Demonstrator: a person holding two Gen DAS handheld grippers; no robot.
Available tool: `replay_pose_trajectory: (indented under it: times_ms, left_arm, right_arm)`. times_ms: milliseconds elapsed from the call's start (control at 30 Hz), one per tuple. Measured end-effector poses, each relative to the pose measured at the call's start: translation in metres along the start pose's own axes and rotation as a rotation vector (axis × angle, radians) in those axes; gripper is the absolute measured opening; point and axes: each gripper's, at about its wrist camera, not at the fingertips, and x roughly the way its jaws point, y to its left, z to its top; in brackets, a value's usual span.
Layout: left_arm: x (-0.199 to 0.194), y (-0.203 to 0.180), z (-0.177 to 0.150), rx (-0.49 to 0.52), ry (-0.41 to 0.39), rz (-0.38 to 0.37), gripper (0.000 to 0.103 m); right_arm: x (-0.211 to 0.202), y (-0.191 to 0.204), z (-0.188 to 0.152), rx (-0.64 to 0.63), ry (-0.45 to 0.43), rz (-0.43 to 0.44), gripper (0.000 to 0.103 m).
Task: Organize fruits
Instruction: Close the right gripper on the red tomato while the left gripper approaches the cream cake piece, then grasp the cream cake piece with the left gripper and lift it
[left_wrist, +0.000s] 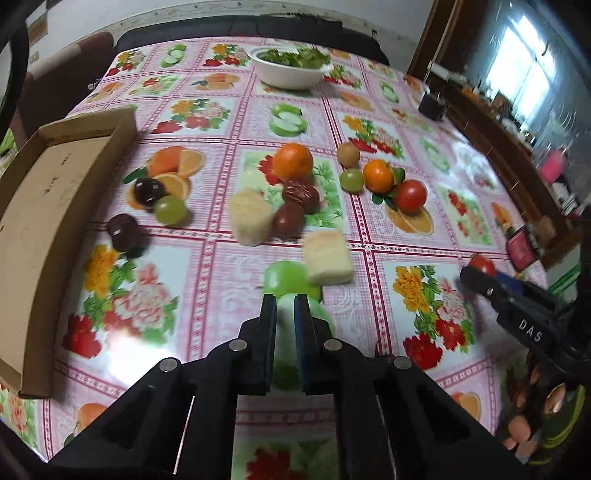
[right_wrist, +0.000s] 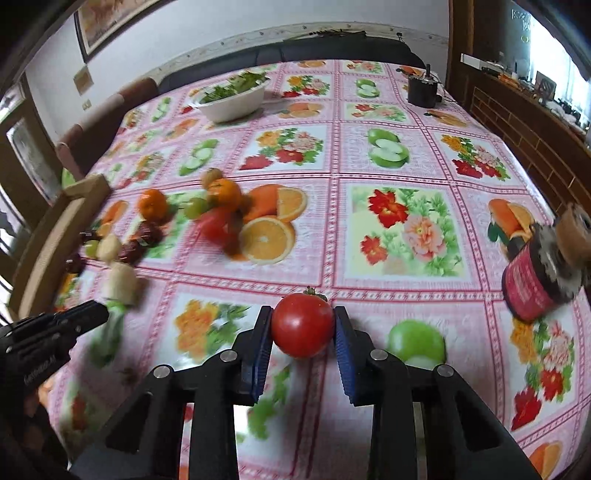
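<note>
My right gripper (right_wrist: 303, 309) is shut on a red tomato (right_wrist: 303, 328), pads pressing both its sides just above the tablecloth. It also shows at the right in the left wrist view, the right gripper (left_wrist: 469, 273) with the tomato (left_wrist: 482, 264). My left gripper (left_wrist: 285, 299) is shut, and only a printed green apple shows through the narrow gap. A pale yellow chunk (left_wrist: 327, 258) lies just beyond its tips. Further off lie oranges (left_wrist: 293, 161), a second tomato (left_wrist: 411, 195), green grapes (left_wrist: 170, 209), red dates (left_wrist: 301, 194) and dark fruits (left_wrist: 123, 232).
An open cardboard box (left_wrist: 55, 206) stands at the table's left edge. A white bowl of greens (left_wrist: 286, 70) sits at the far side and a dark jar (left_wrist: 432, 105) at the far right. A red jar (right_wrist: 532, 288) lies on its side near the right edge.
</note>
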Motion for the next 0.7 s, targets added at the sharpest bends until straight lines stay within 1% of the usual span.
replay_pose_trajectory:
  times_ms: [133, 233, 267, 300, 333, 367, 400, 433, 500, 567, 600, 633, 667, 700]
  left_arm:
    - [-0.008, 0.014, -0.004, -0.041, 0.000, -0.066, 0.005]
    - [-0.005, 0.014, -0.003, -0.048, 0.015, -0.107, 0.006]
    - [-0.003, 0.012, 0.000, -0.053, 0.017, -0.114, 0.012]
    - [-0.002, 0.009, 0.002, -0.054, 0.016, -0.120, 0.024]
    - [-0.001, 0.005, 0.005, -0.053, 0.010, -0.126, 0.032]
    - [0.001, -0.002, 0.010, -0.053, 0.005, -0.124, 0.052]
    - [0.002, -0.008, 0.013, -0.046, 0.000, -0.120, 0.062]
    - [0.004, -0.014, 0.016, -0.035, -0.007, -0.113, 0.062]
    - [0.015, -0.031, 0.024, -0.007, -0.005, -0.049, 0.062]
    - [0.036, -0.044, 0.030, 0.010, 0.038, -0.007, 0.062]
    - [0.043, -0.045, 0.029, 0.010, 0.055, 0.007, 0.059]
    - [0.047, -0.047, 0.029, 0.013, 0.053, 0.031, 0.057]
    - [0.046, -0.051, 0.029, 0.032, 0.043, 0.034, 0.028]
    - [0.045, -0.050, 0.028, 0.032, 0.054, 0.016, 0.025]
  right_arm:
    - [-0.010, 0.005, -0.010, -0.006, -0.011, 0.033, 0.033]
    - [-0.007, 0.005, -0.015, -0.002, -0.003, 0.044, 0.033]
    - [-0.006, 0.004, -0.016, 0.004, 0.002, 0.042, 0.033]
    - [-0.006, 0.002, -0.017, 0.009, 0.006, 0.043, 0.033]
    - [-0.006, 0.000, -0.018, 0.016, 0.007, 0.044, 0.033]
    - [-0.006, -0.002, -0.019, 0.022, 0.006, 0.043, 0.033]
    - [-0.007, -0.004, -0.020, 0.031, 0.004, 0.044, 0.033]
    - [-0.007, -0.007, -0.021, 0.037, 0.003, 0.047, 0.033]
    - [-0.008, -0.010, -0.021, 0.045, 0.003, 0.047, 0.033]
    - [-0.007, -0.011, -0.021, 0.048, 0.004, 0.049, 0.033]
    - [-0.007, -0.011, -0.020, 0.047, 0.004, 0.048, 0.033]
    - [-0.007, -0.010, -0.020, 0.045, 0.004, 0.047, 0.033]
    - [-0.007, -0.010, -0.020, 0.045, 0.005, 0.050, 0.033]
    - [-0.008, -0.010, -0.019, 0.046, 0.005, 0.054, 0.033]
